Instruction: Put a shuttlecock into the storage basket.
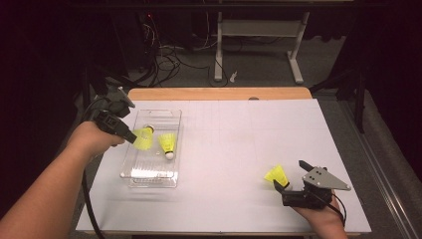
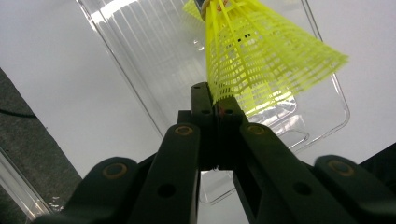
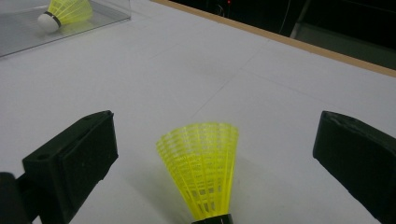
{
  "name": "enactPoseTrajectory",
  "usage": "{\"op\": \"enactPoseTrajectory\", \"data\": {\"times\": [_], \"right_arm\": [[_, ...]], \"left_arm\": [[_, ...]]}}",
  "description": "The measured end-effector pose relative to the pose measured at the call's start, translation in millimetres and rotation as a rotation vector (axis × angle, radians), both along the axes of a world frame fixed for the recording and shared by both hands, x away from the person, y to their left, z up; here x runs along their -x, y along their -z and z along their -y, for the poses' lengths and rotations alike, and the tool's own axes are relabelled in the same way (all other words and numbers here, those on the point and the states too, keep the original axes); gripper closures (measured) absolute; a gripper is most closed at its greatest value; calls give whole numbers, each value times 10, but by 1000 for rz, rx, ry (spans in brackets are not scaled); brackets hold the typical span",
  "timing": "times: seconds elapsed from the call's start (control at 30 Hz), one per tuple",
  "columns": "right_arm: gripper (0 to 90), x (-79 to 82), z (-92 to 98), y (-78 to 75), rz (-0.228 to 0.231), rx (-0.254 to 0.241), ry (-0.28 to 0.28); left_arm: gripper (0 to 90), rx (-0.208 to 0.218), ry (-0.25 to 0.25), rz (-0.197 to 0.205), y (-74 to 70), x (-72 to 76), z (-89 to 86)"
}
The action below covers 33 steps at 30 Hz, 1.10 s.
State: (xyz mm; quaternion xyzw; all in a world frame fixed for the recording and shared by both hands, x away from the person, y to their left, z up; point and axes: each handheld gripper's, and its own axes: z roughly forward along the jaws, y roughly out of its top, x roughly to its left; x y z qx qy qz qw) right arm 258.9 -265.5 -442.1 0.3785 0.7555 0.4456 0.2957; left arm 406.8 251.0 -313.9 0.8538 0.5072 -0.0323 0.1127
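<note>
- The work in hand is gathering yellow shuttlecocks into the clear plastic tray at the left of the white bench.
- The left tongs are clamped on the rim of one shuttlecock's skirt, holding it over the tray's left part; in the left gripper view the two black jaws stand pressed together with the mesh edge pinched between them.
- A second shuttlecock already lies inside the tray, its white cork towards the near side.
- A third shuttlecock lies on the bench between the jaws of the right tongs, which stand wide apart and do not touch it; its skirt flares away from the camera and its cork end points towards the tongs.
- Handling, as a judgement: each shuttlecock is very light, so it should lift with almost no force and may roll or skid if nudged.
- The mesh skirt looks like thin, springy plastic; it gives under a pinch and probably recovers, but hard squeezing could kink the ribs.
- The cork is firmer but round and probably slippery between flat pads.
- The best hold for the third one seems to be across the narrow part of the skirt, just beside the cork, where the ribs crowd and stiffen.
</note>
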Motion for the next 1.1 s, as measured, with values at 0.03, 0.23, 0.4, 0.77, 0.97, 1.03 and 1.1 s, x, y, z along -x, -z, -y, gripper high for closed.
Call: {"op": "enactPoseTrajectory", "data": {"times": [0.03, 0.23, 0.4, 0.77, 0.97, 1.03, 1.1], "right_arm": [[5, 0, 0, 0, 0, 0, 0], [5, -5, 1, 4, 0, 2, 0], [4, -7, 10, 5, -1, 2, 2], [5, -5, 25, 4, -3, -1, 5], [5, -5, 23, 5, -3, 0, 5], [4, -5, 23, 5, -2, 2, 4], [5, -6, 22, 8, -3, 2, 3]], "left_arm": [[896, 2, 3, -2, -19, -10, 10], [896, 2, -7, 14, -151, -79, 28], [896, -14, -18, 13, -71, -147, 44], [896, -29, -56, 4, 158, -306, 72], [896, -29, -66, -10, 290, -351, 43], [896, -27, -71, -8, 314, -359, 31], [896, -31, -72, -15, 353, -365, 24]]}}
